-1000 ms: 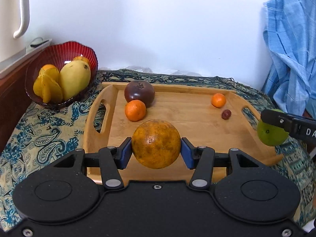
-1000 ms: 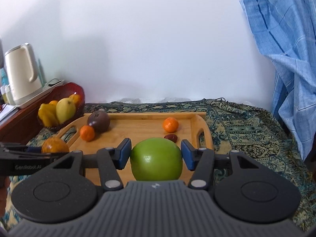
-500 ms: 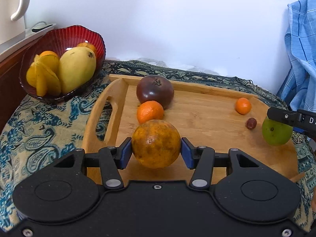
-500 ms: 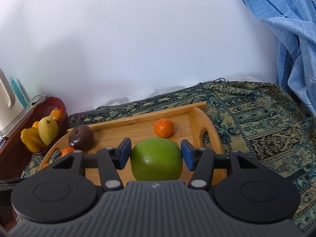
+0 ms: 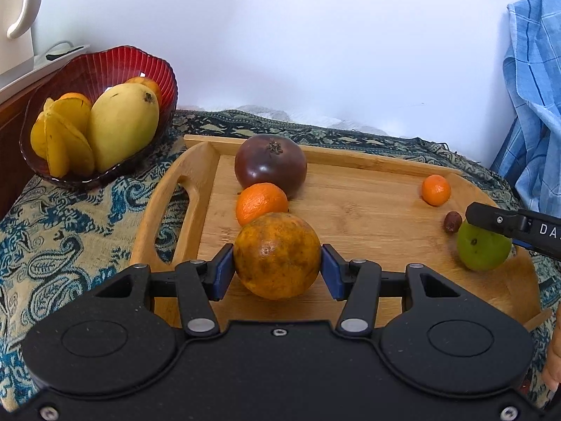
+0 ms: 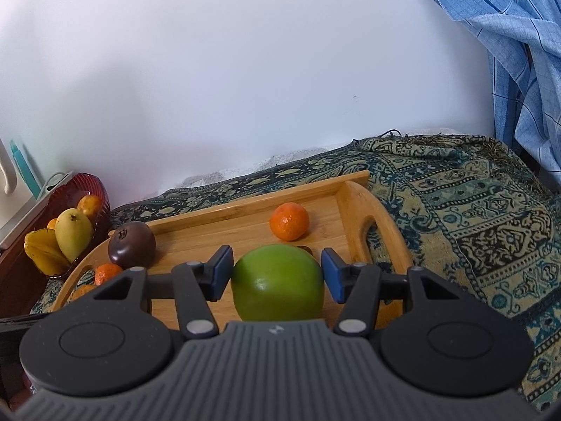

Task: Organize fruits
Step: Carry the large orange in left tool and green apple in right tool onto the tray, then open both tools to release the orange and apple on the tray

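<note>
Two fruits are gripped over the wooden tray (image 5: 368,161).
The mottled orange (image 5: 277,255) is clamped by the left gripper (image 5: 277,272), the green fruit (image 6: 277,282) by the right gripper (image 6: 277,273); bare board is seen between them.

Mottled orange fruit (image 5: 277,255) w/ brown blotches is sitting between blue fingers (image 5: 221,271) of the black left gripper (image 5: 277,270). Beyond the fingers: bright orange tangerine (image 5: 261,202), dark purple-brown fruit (image 5: 270,166), pale wooden tray (image 5: 368,207). Far left of the fingers, a ribbed red bowl (image 5: 101,70) is showing a yellow mango (image 5: 121,124) & yellow starfruit (image 5: 63,140). Glossy green fruit (image 6: 277,282) is filling the blue fingers (image 6: 333,273) of the grey-ribbed right gripper (image 6: 277,273). Teal & cream paisley cloth (image 6: 473,210) is lying right of them; blue checked fabric (image 6: 508,52) is hanging above.
</note>
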A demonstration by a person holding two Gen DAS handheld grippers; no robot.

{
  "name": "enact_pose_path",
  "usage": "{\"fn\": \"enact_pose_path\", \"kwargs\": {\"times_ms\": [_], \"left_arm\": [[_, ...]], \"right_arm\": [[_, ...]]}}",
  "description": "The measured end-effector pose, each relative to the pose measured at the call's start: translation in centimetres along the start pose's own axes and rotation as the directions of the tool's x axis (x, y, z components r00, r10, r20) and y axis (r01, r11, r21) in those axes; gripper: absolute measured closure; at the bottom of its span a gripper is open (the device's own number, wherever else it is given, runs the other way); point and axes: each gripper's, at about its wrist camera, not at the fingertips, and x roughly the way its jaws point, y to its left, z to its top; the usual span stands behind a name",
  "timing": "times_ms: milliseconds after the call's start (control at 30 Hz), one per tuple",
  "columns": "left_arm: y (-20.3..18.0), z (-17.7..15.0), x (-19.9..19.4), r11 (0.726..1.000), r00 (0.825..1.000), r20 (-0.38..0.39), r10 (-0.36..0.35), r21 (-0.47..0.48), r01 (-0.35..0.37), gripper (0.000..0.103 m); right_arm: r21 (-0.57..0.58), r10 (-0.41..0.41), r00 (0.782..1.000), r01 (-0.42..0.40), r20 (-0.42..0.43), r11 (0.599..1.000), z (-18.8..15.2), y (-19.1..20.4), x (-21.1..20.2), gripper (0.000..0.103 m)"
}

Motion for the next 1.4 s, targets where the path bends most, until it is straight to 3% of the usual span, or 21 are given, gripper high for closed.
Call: {"fn": "enact_pose_path", "kwargs": {"times_ms": [833,1000,1233,1400], "left_arm": [[-0.3,-0.1,-0.3,1.000,1.000,-0.005,0.016,0.018,-0.016,0.051],[-0.4,-0.2,-0.8,0.999,1.000,-0.008,0.028,0.025,-0.028,0.043],[-0.8,-0.8,-2.3,0.999,0.999,-0.001,0.033,0.031,-0.033,0.021],[-1.0,-1.4,-3.8,1.000,1.000,-0.001,0.016,0.025,-0.016,0.016]], "right_arm": [[-0.029,0.009,1.000,-0.009,-0.001,1.000,-0.1,0.1,-0.4,0.042],[-0.037,0.011,1.000,-0.011,0.001,0.999,-0.2,0.1,-0.7,0.040],[-0.076,0.013,1.000,-0.013,-0.003,0.997,-1.1,0.2,-1.8,0.023],[-0.104,0.012,1.000,-0.013,-0.008,0.995,-2.1,0.3,-2.8,0.015]]}}
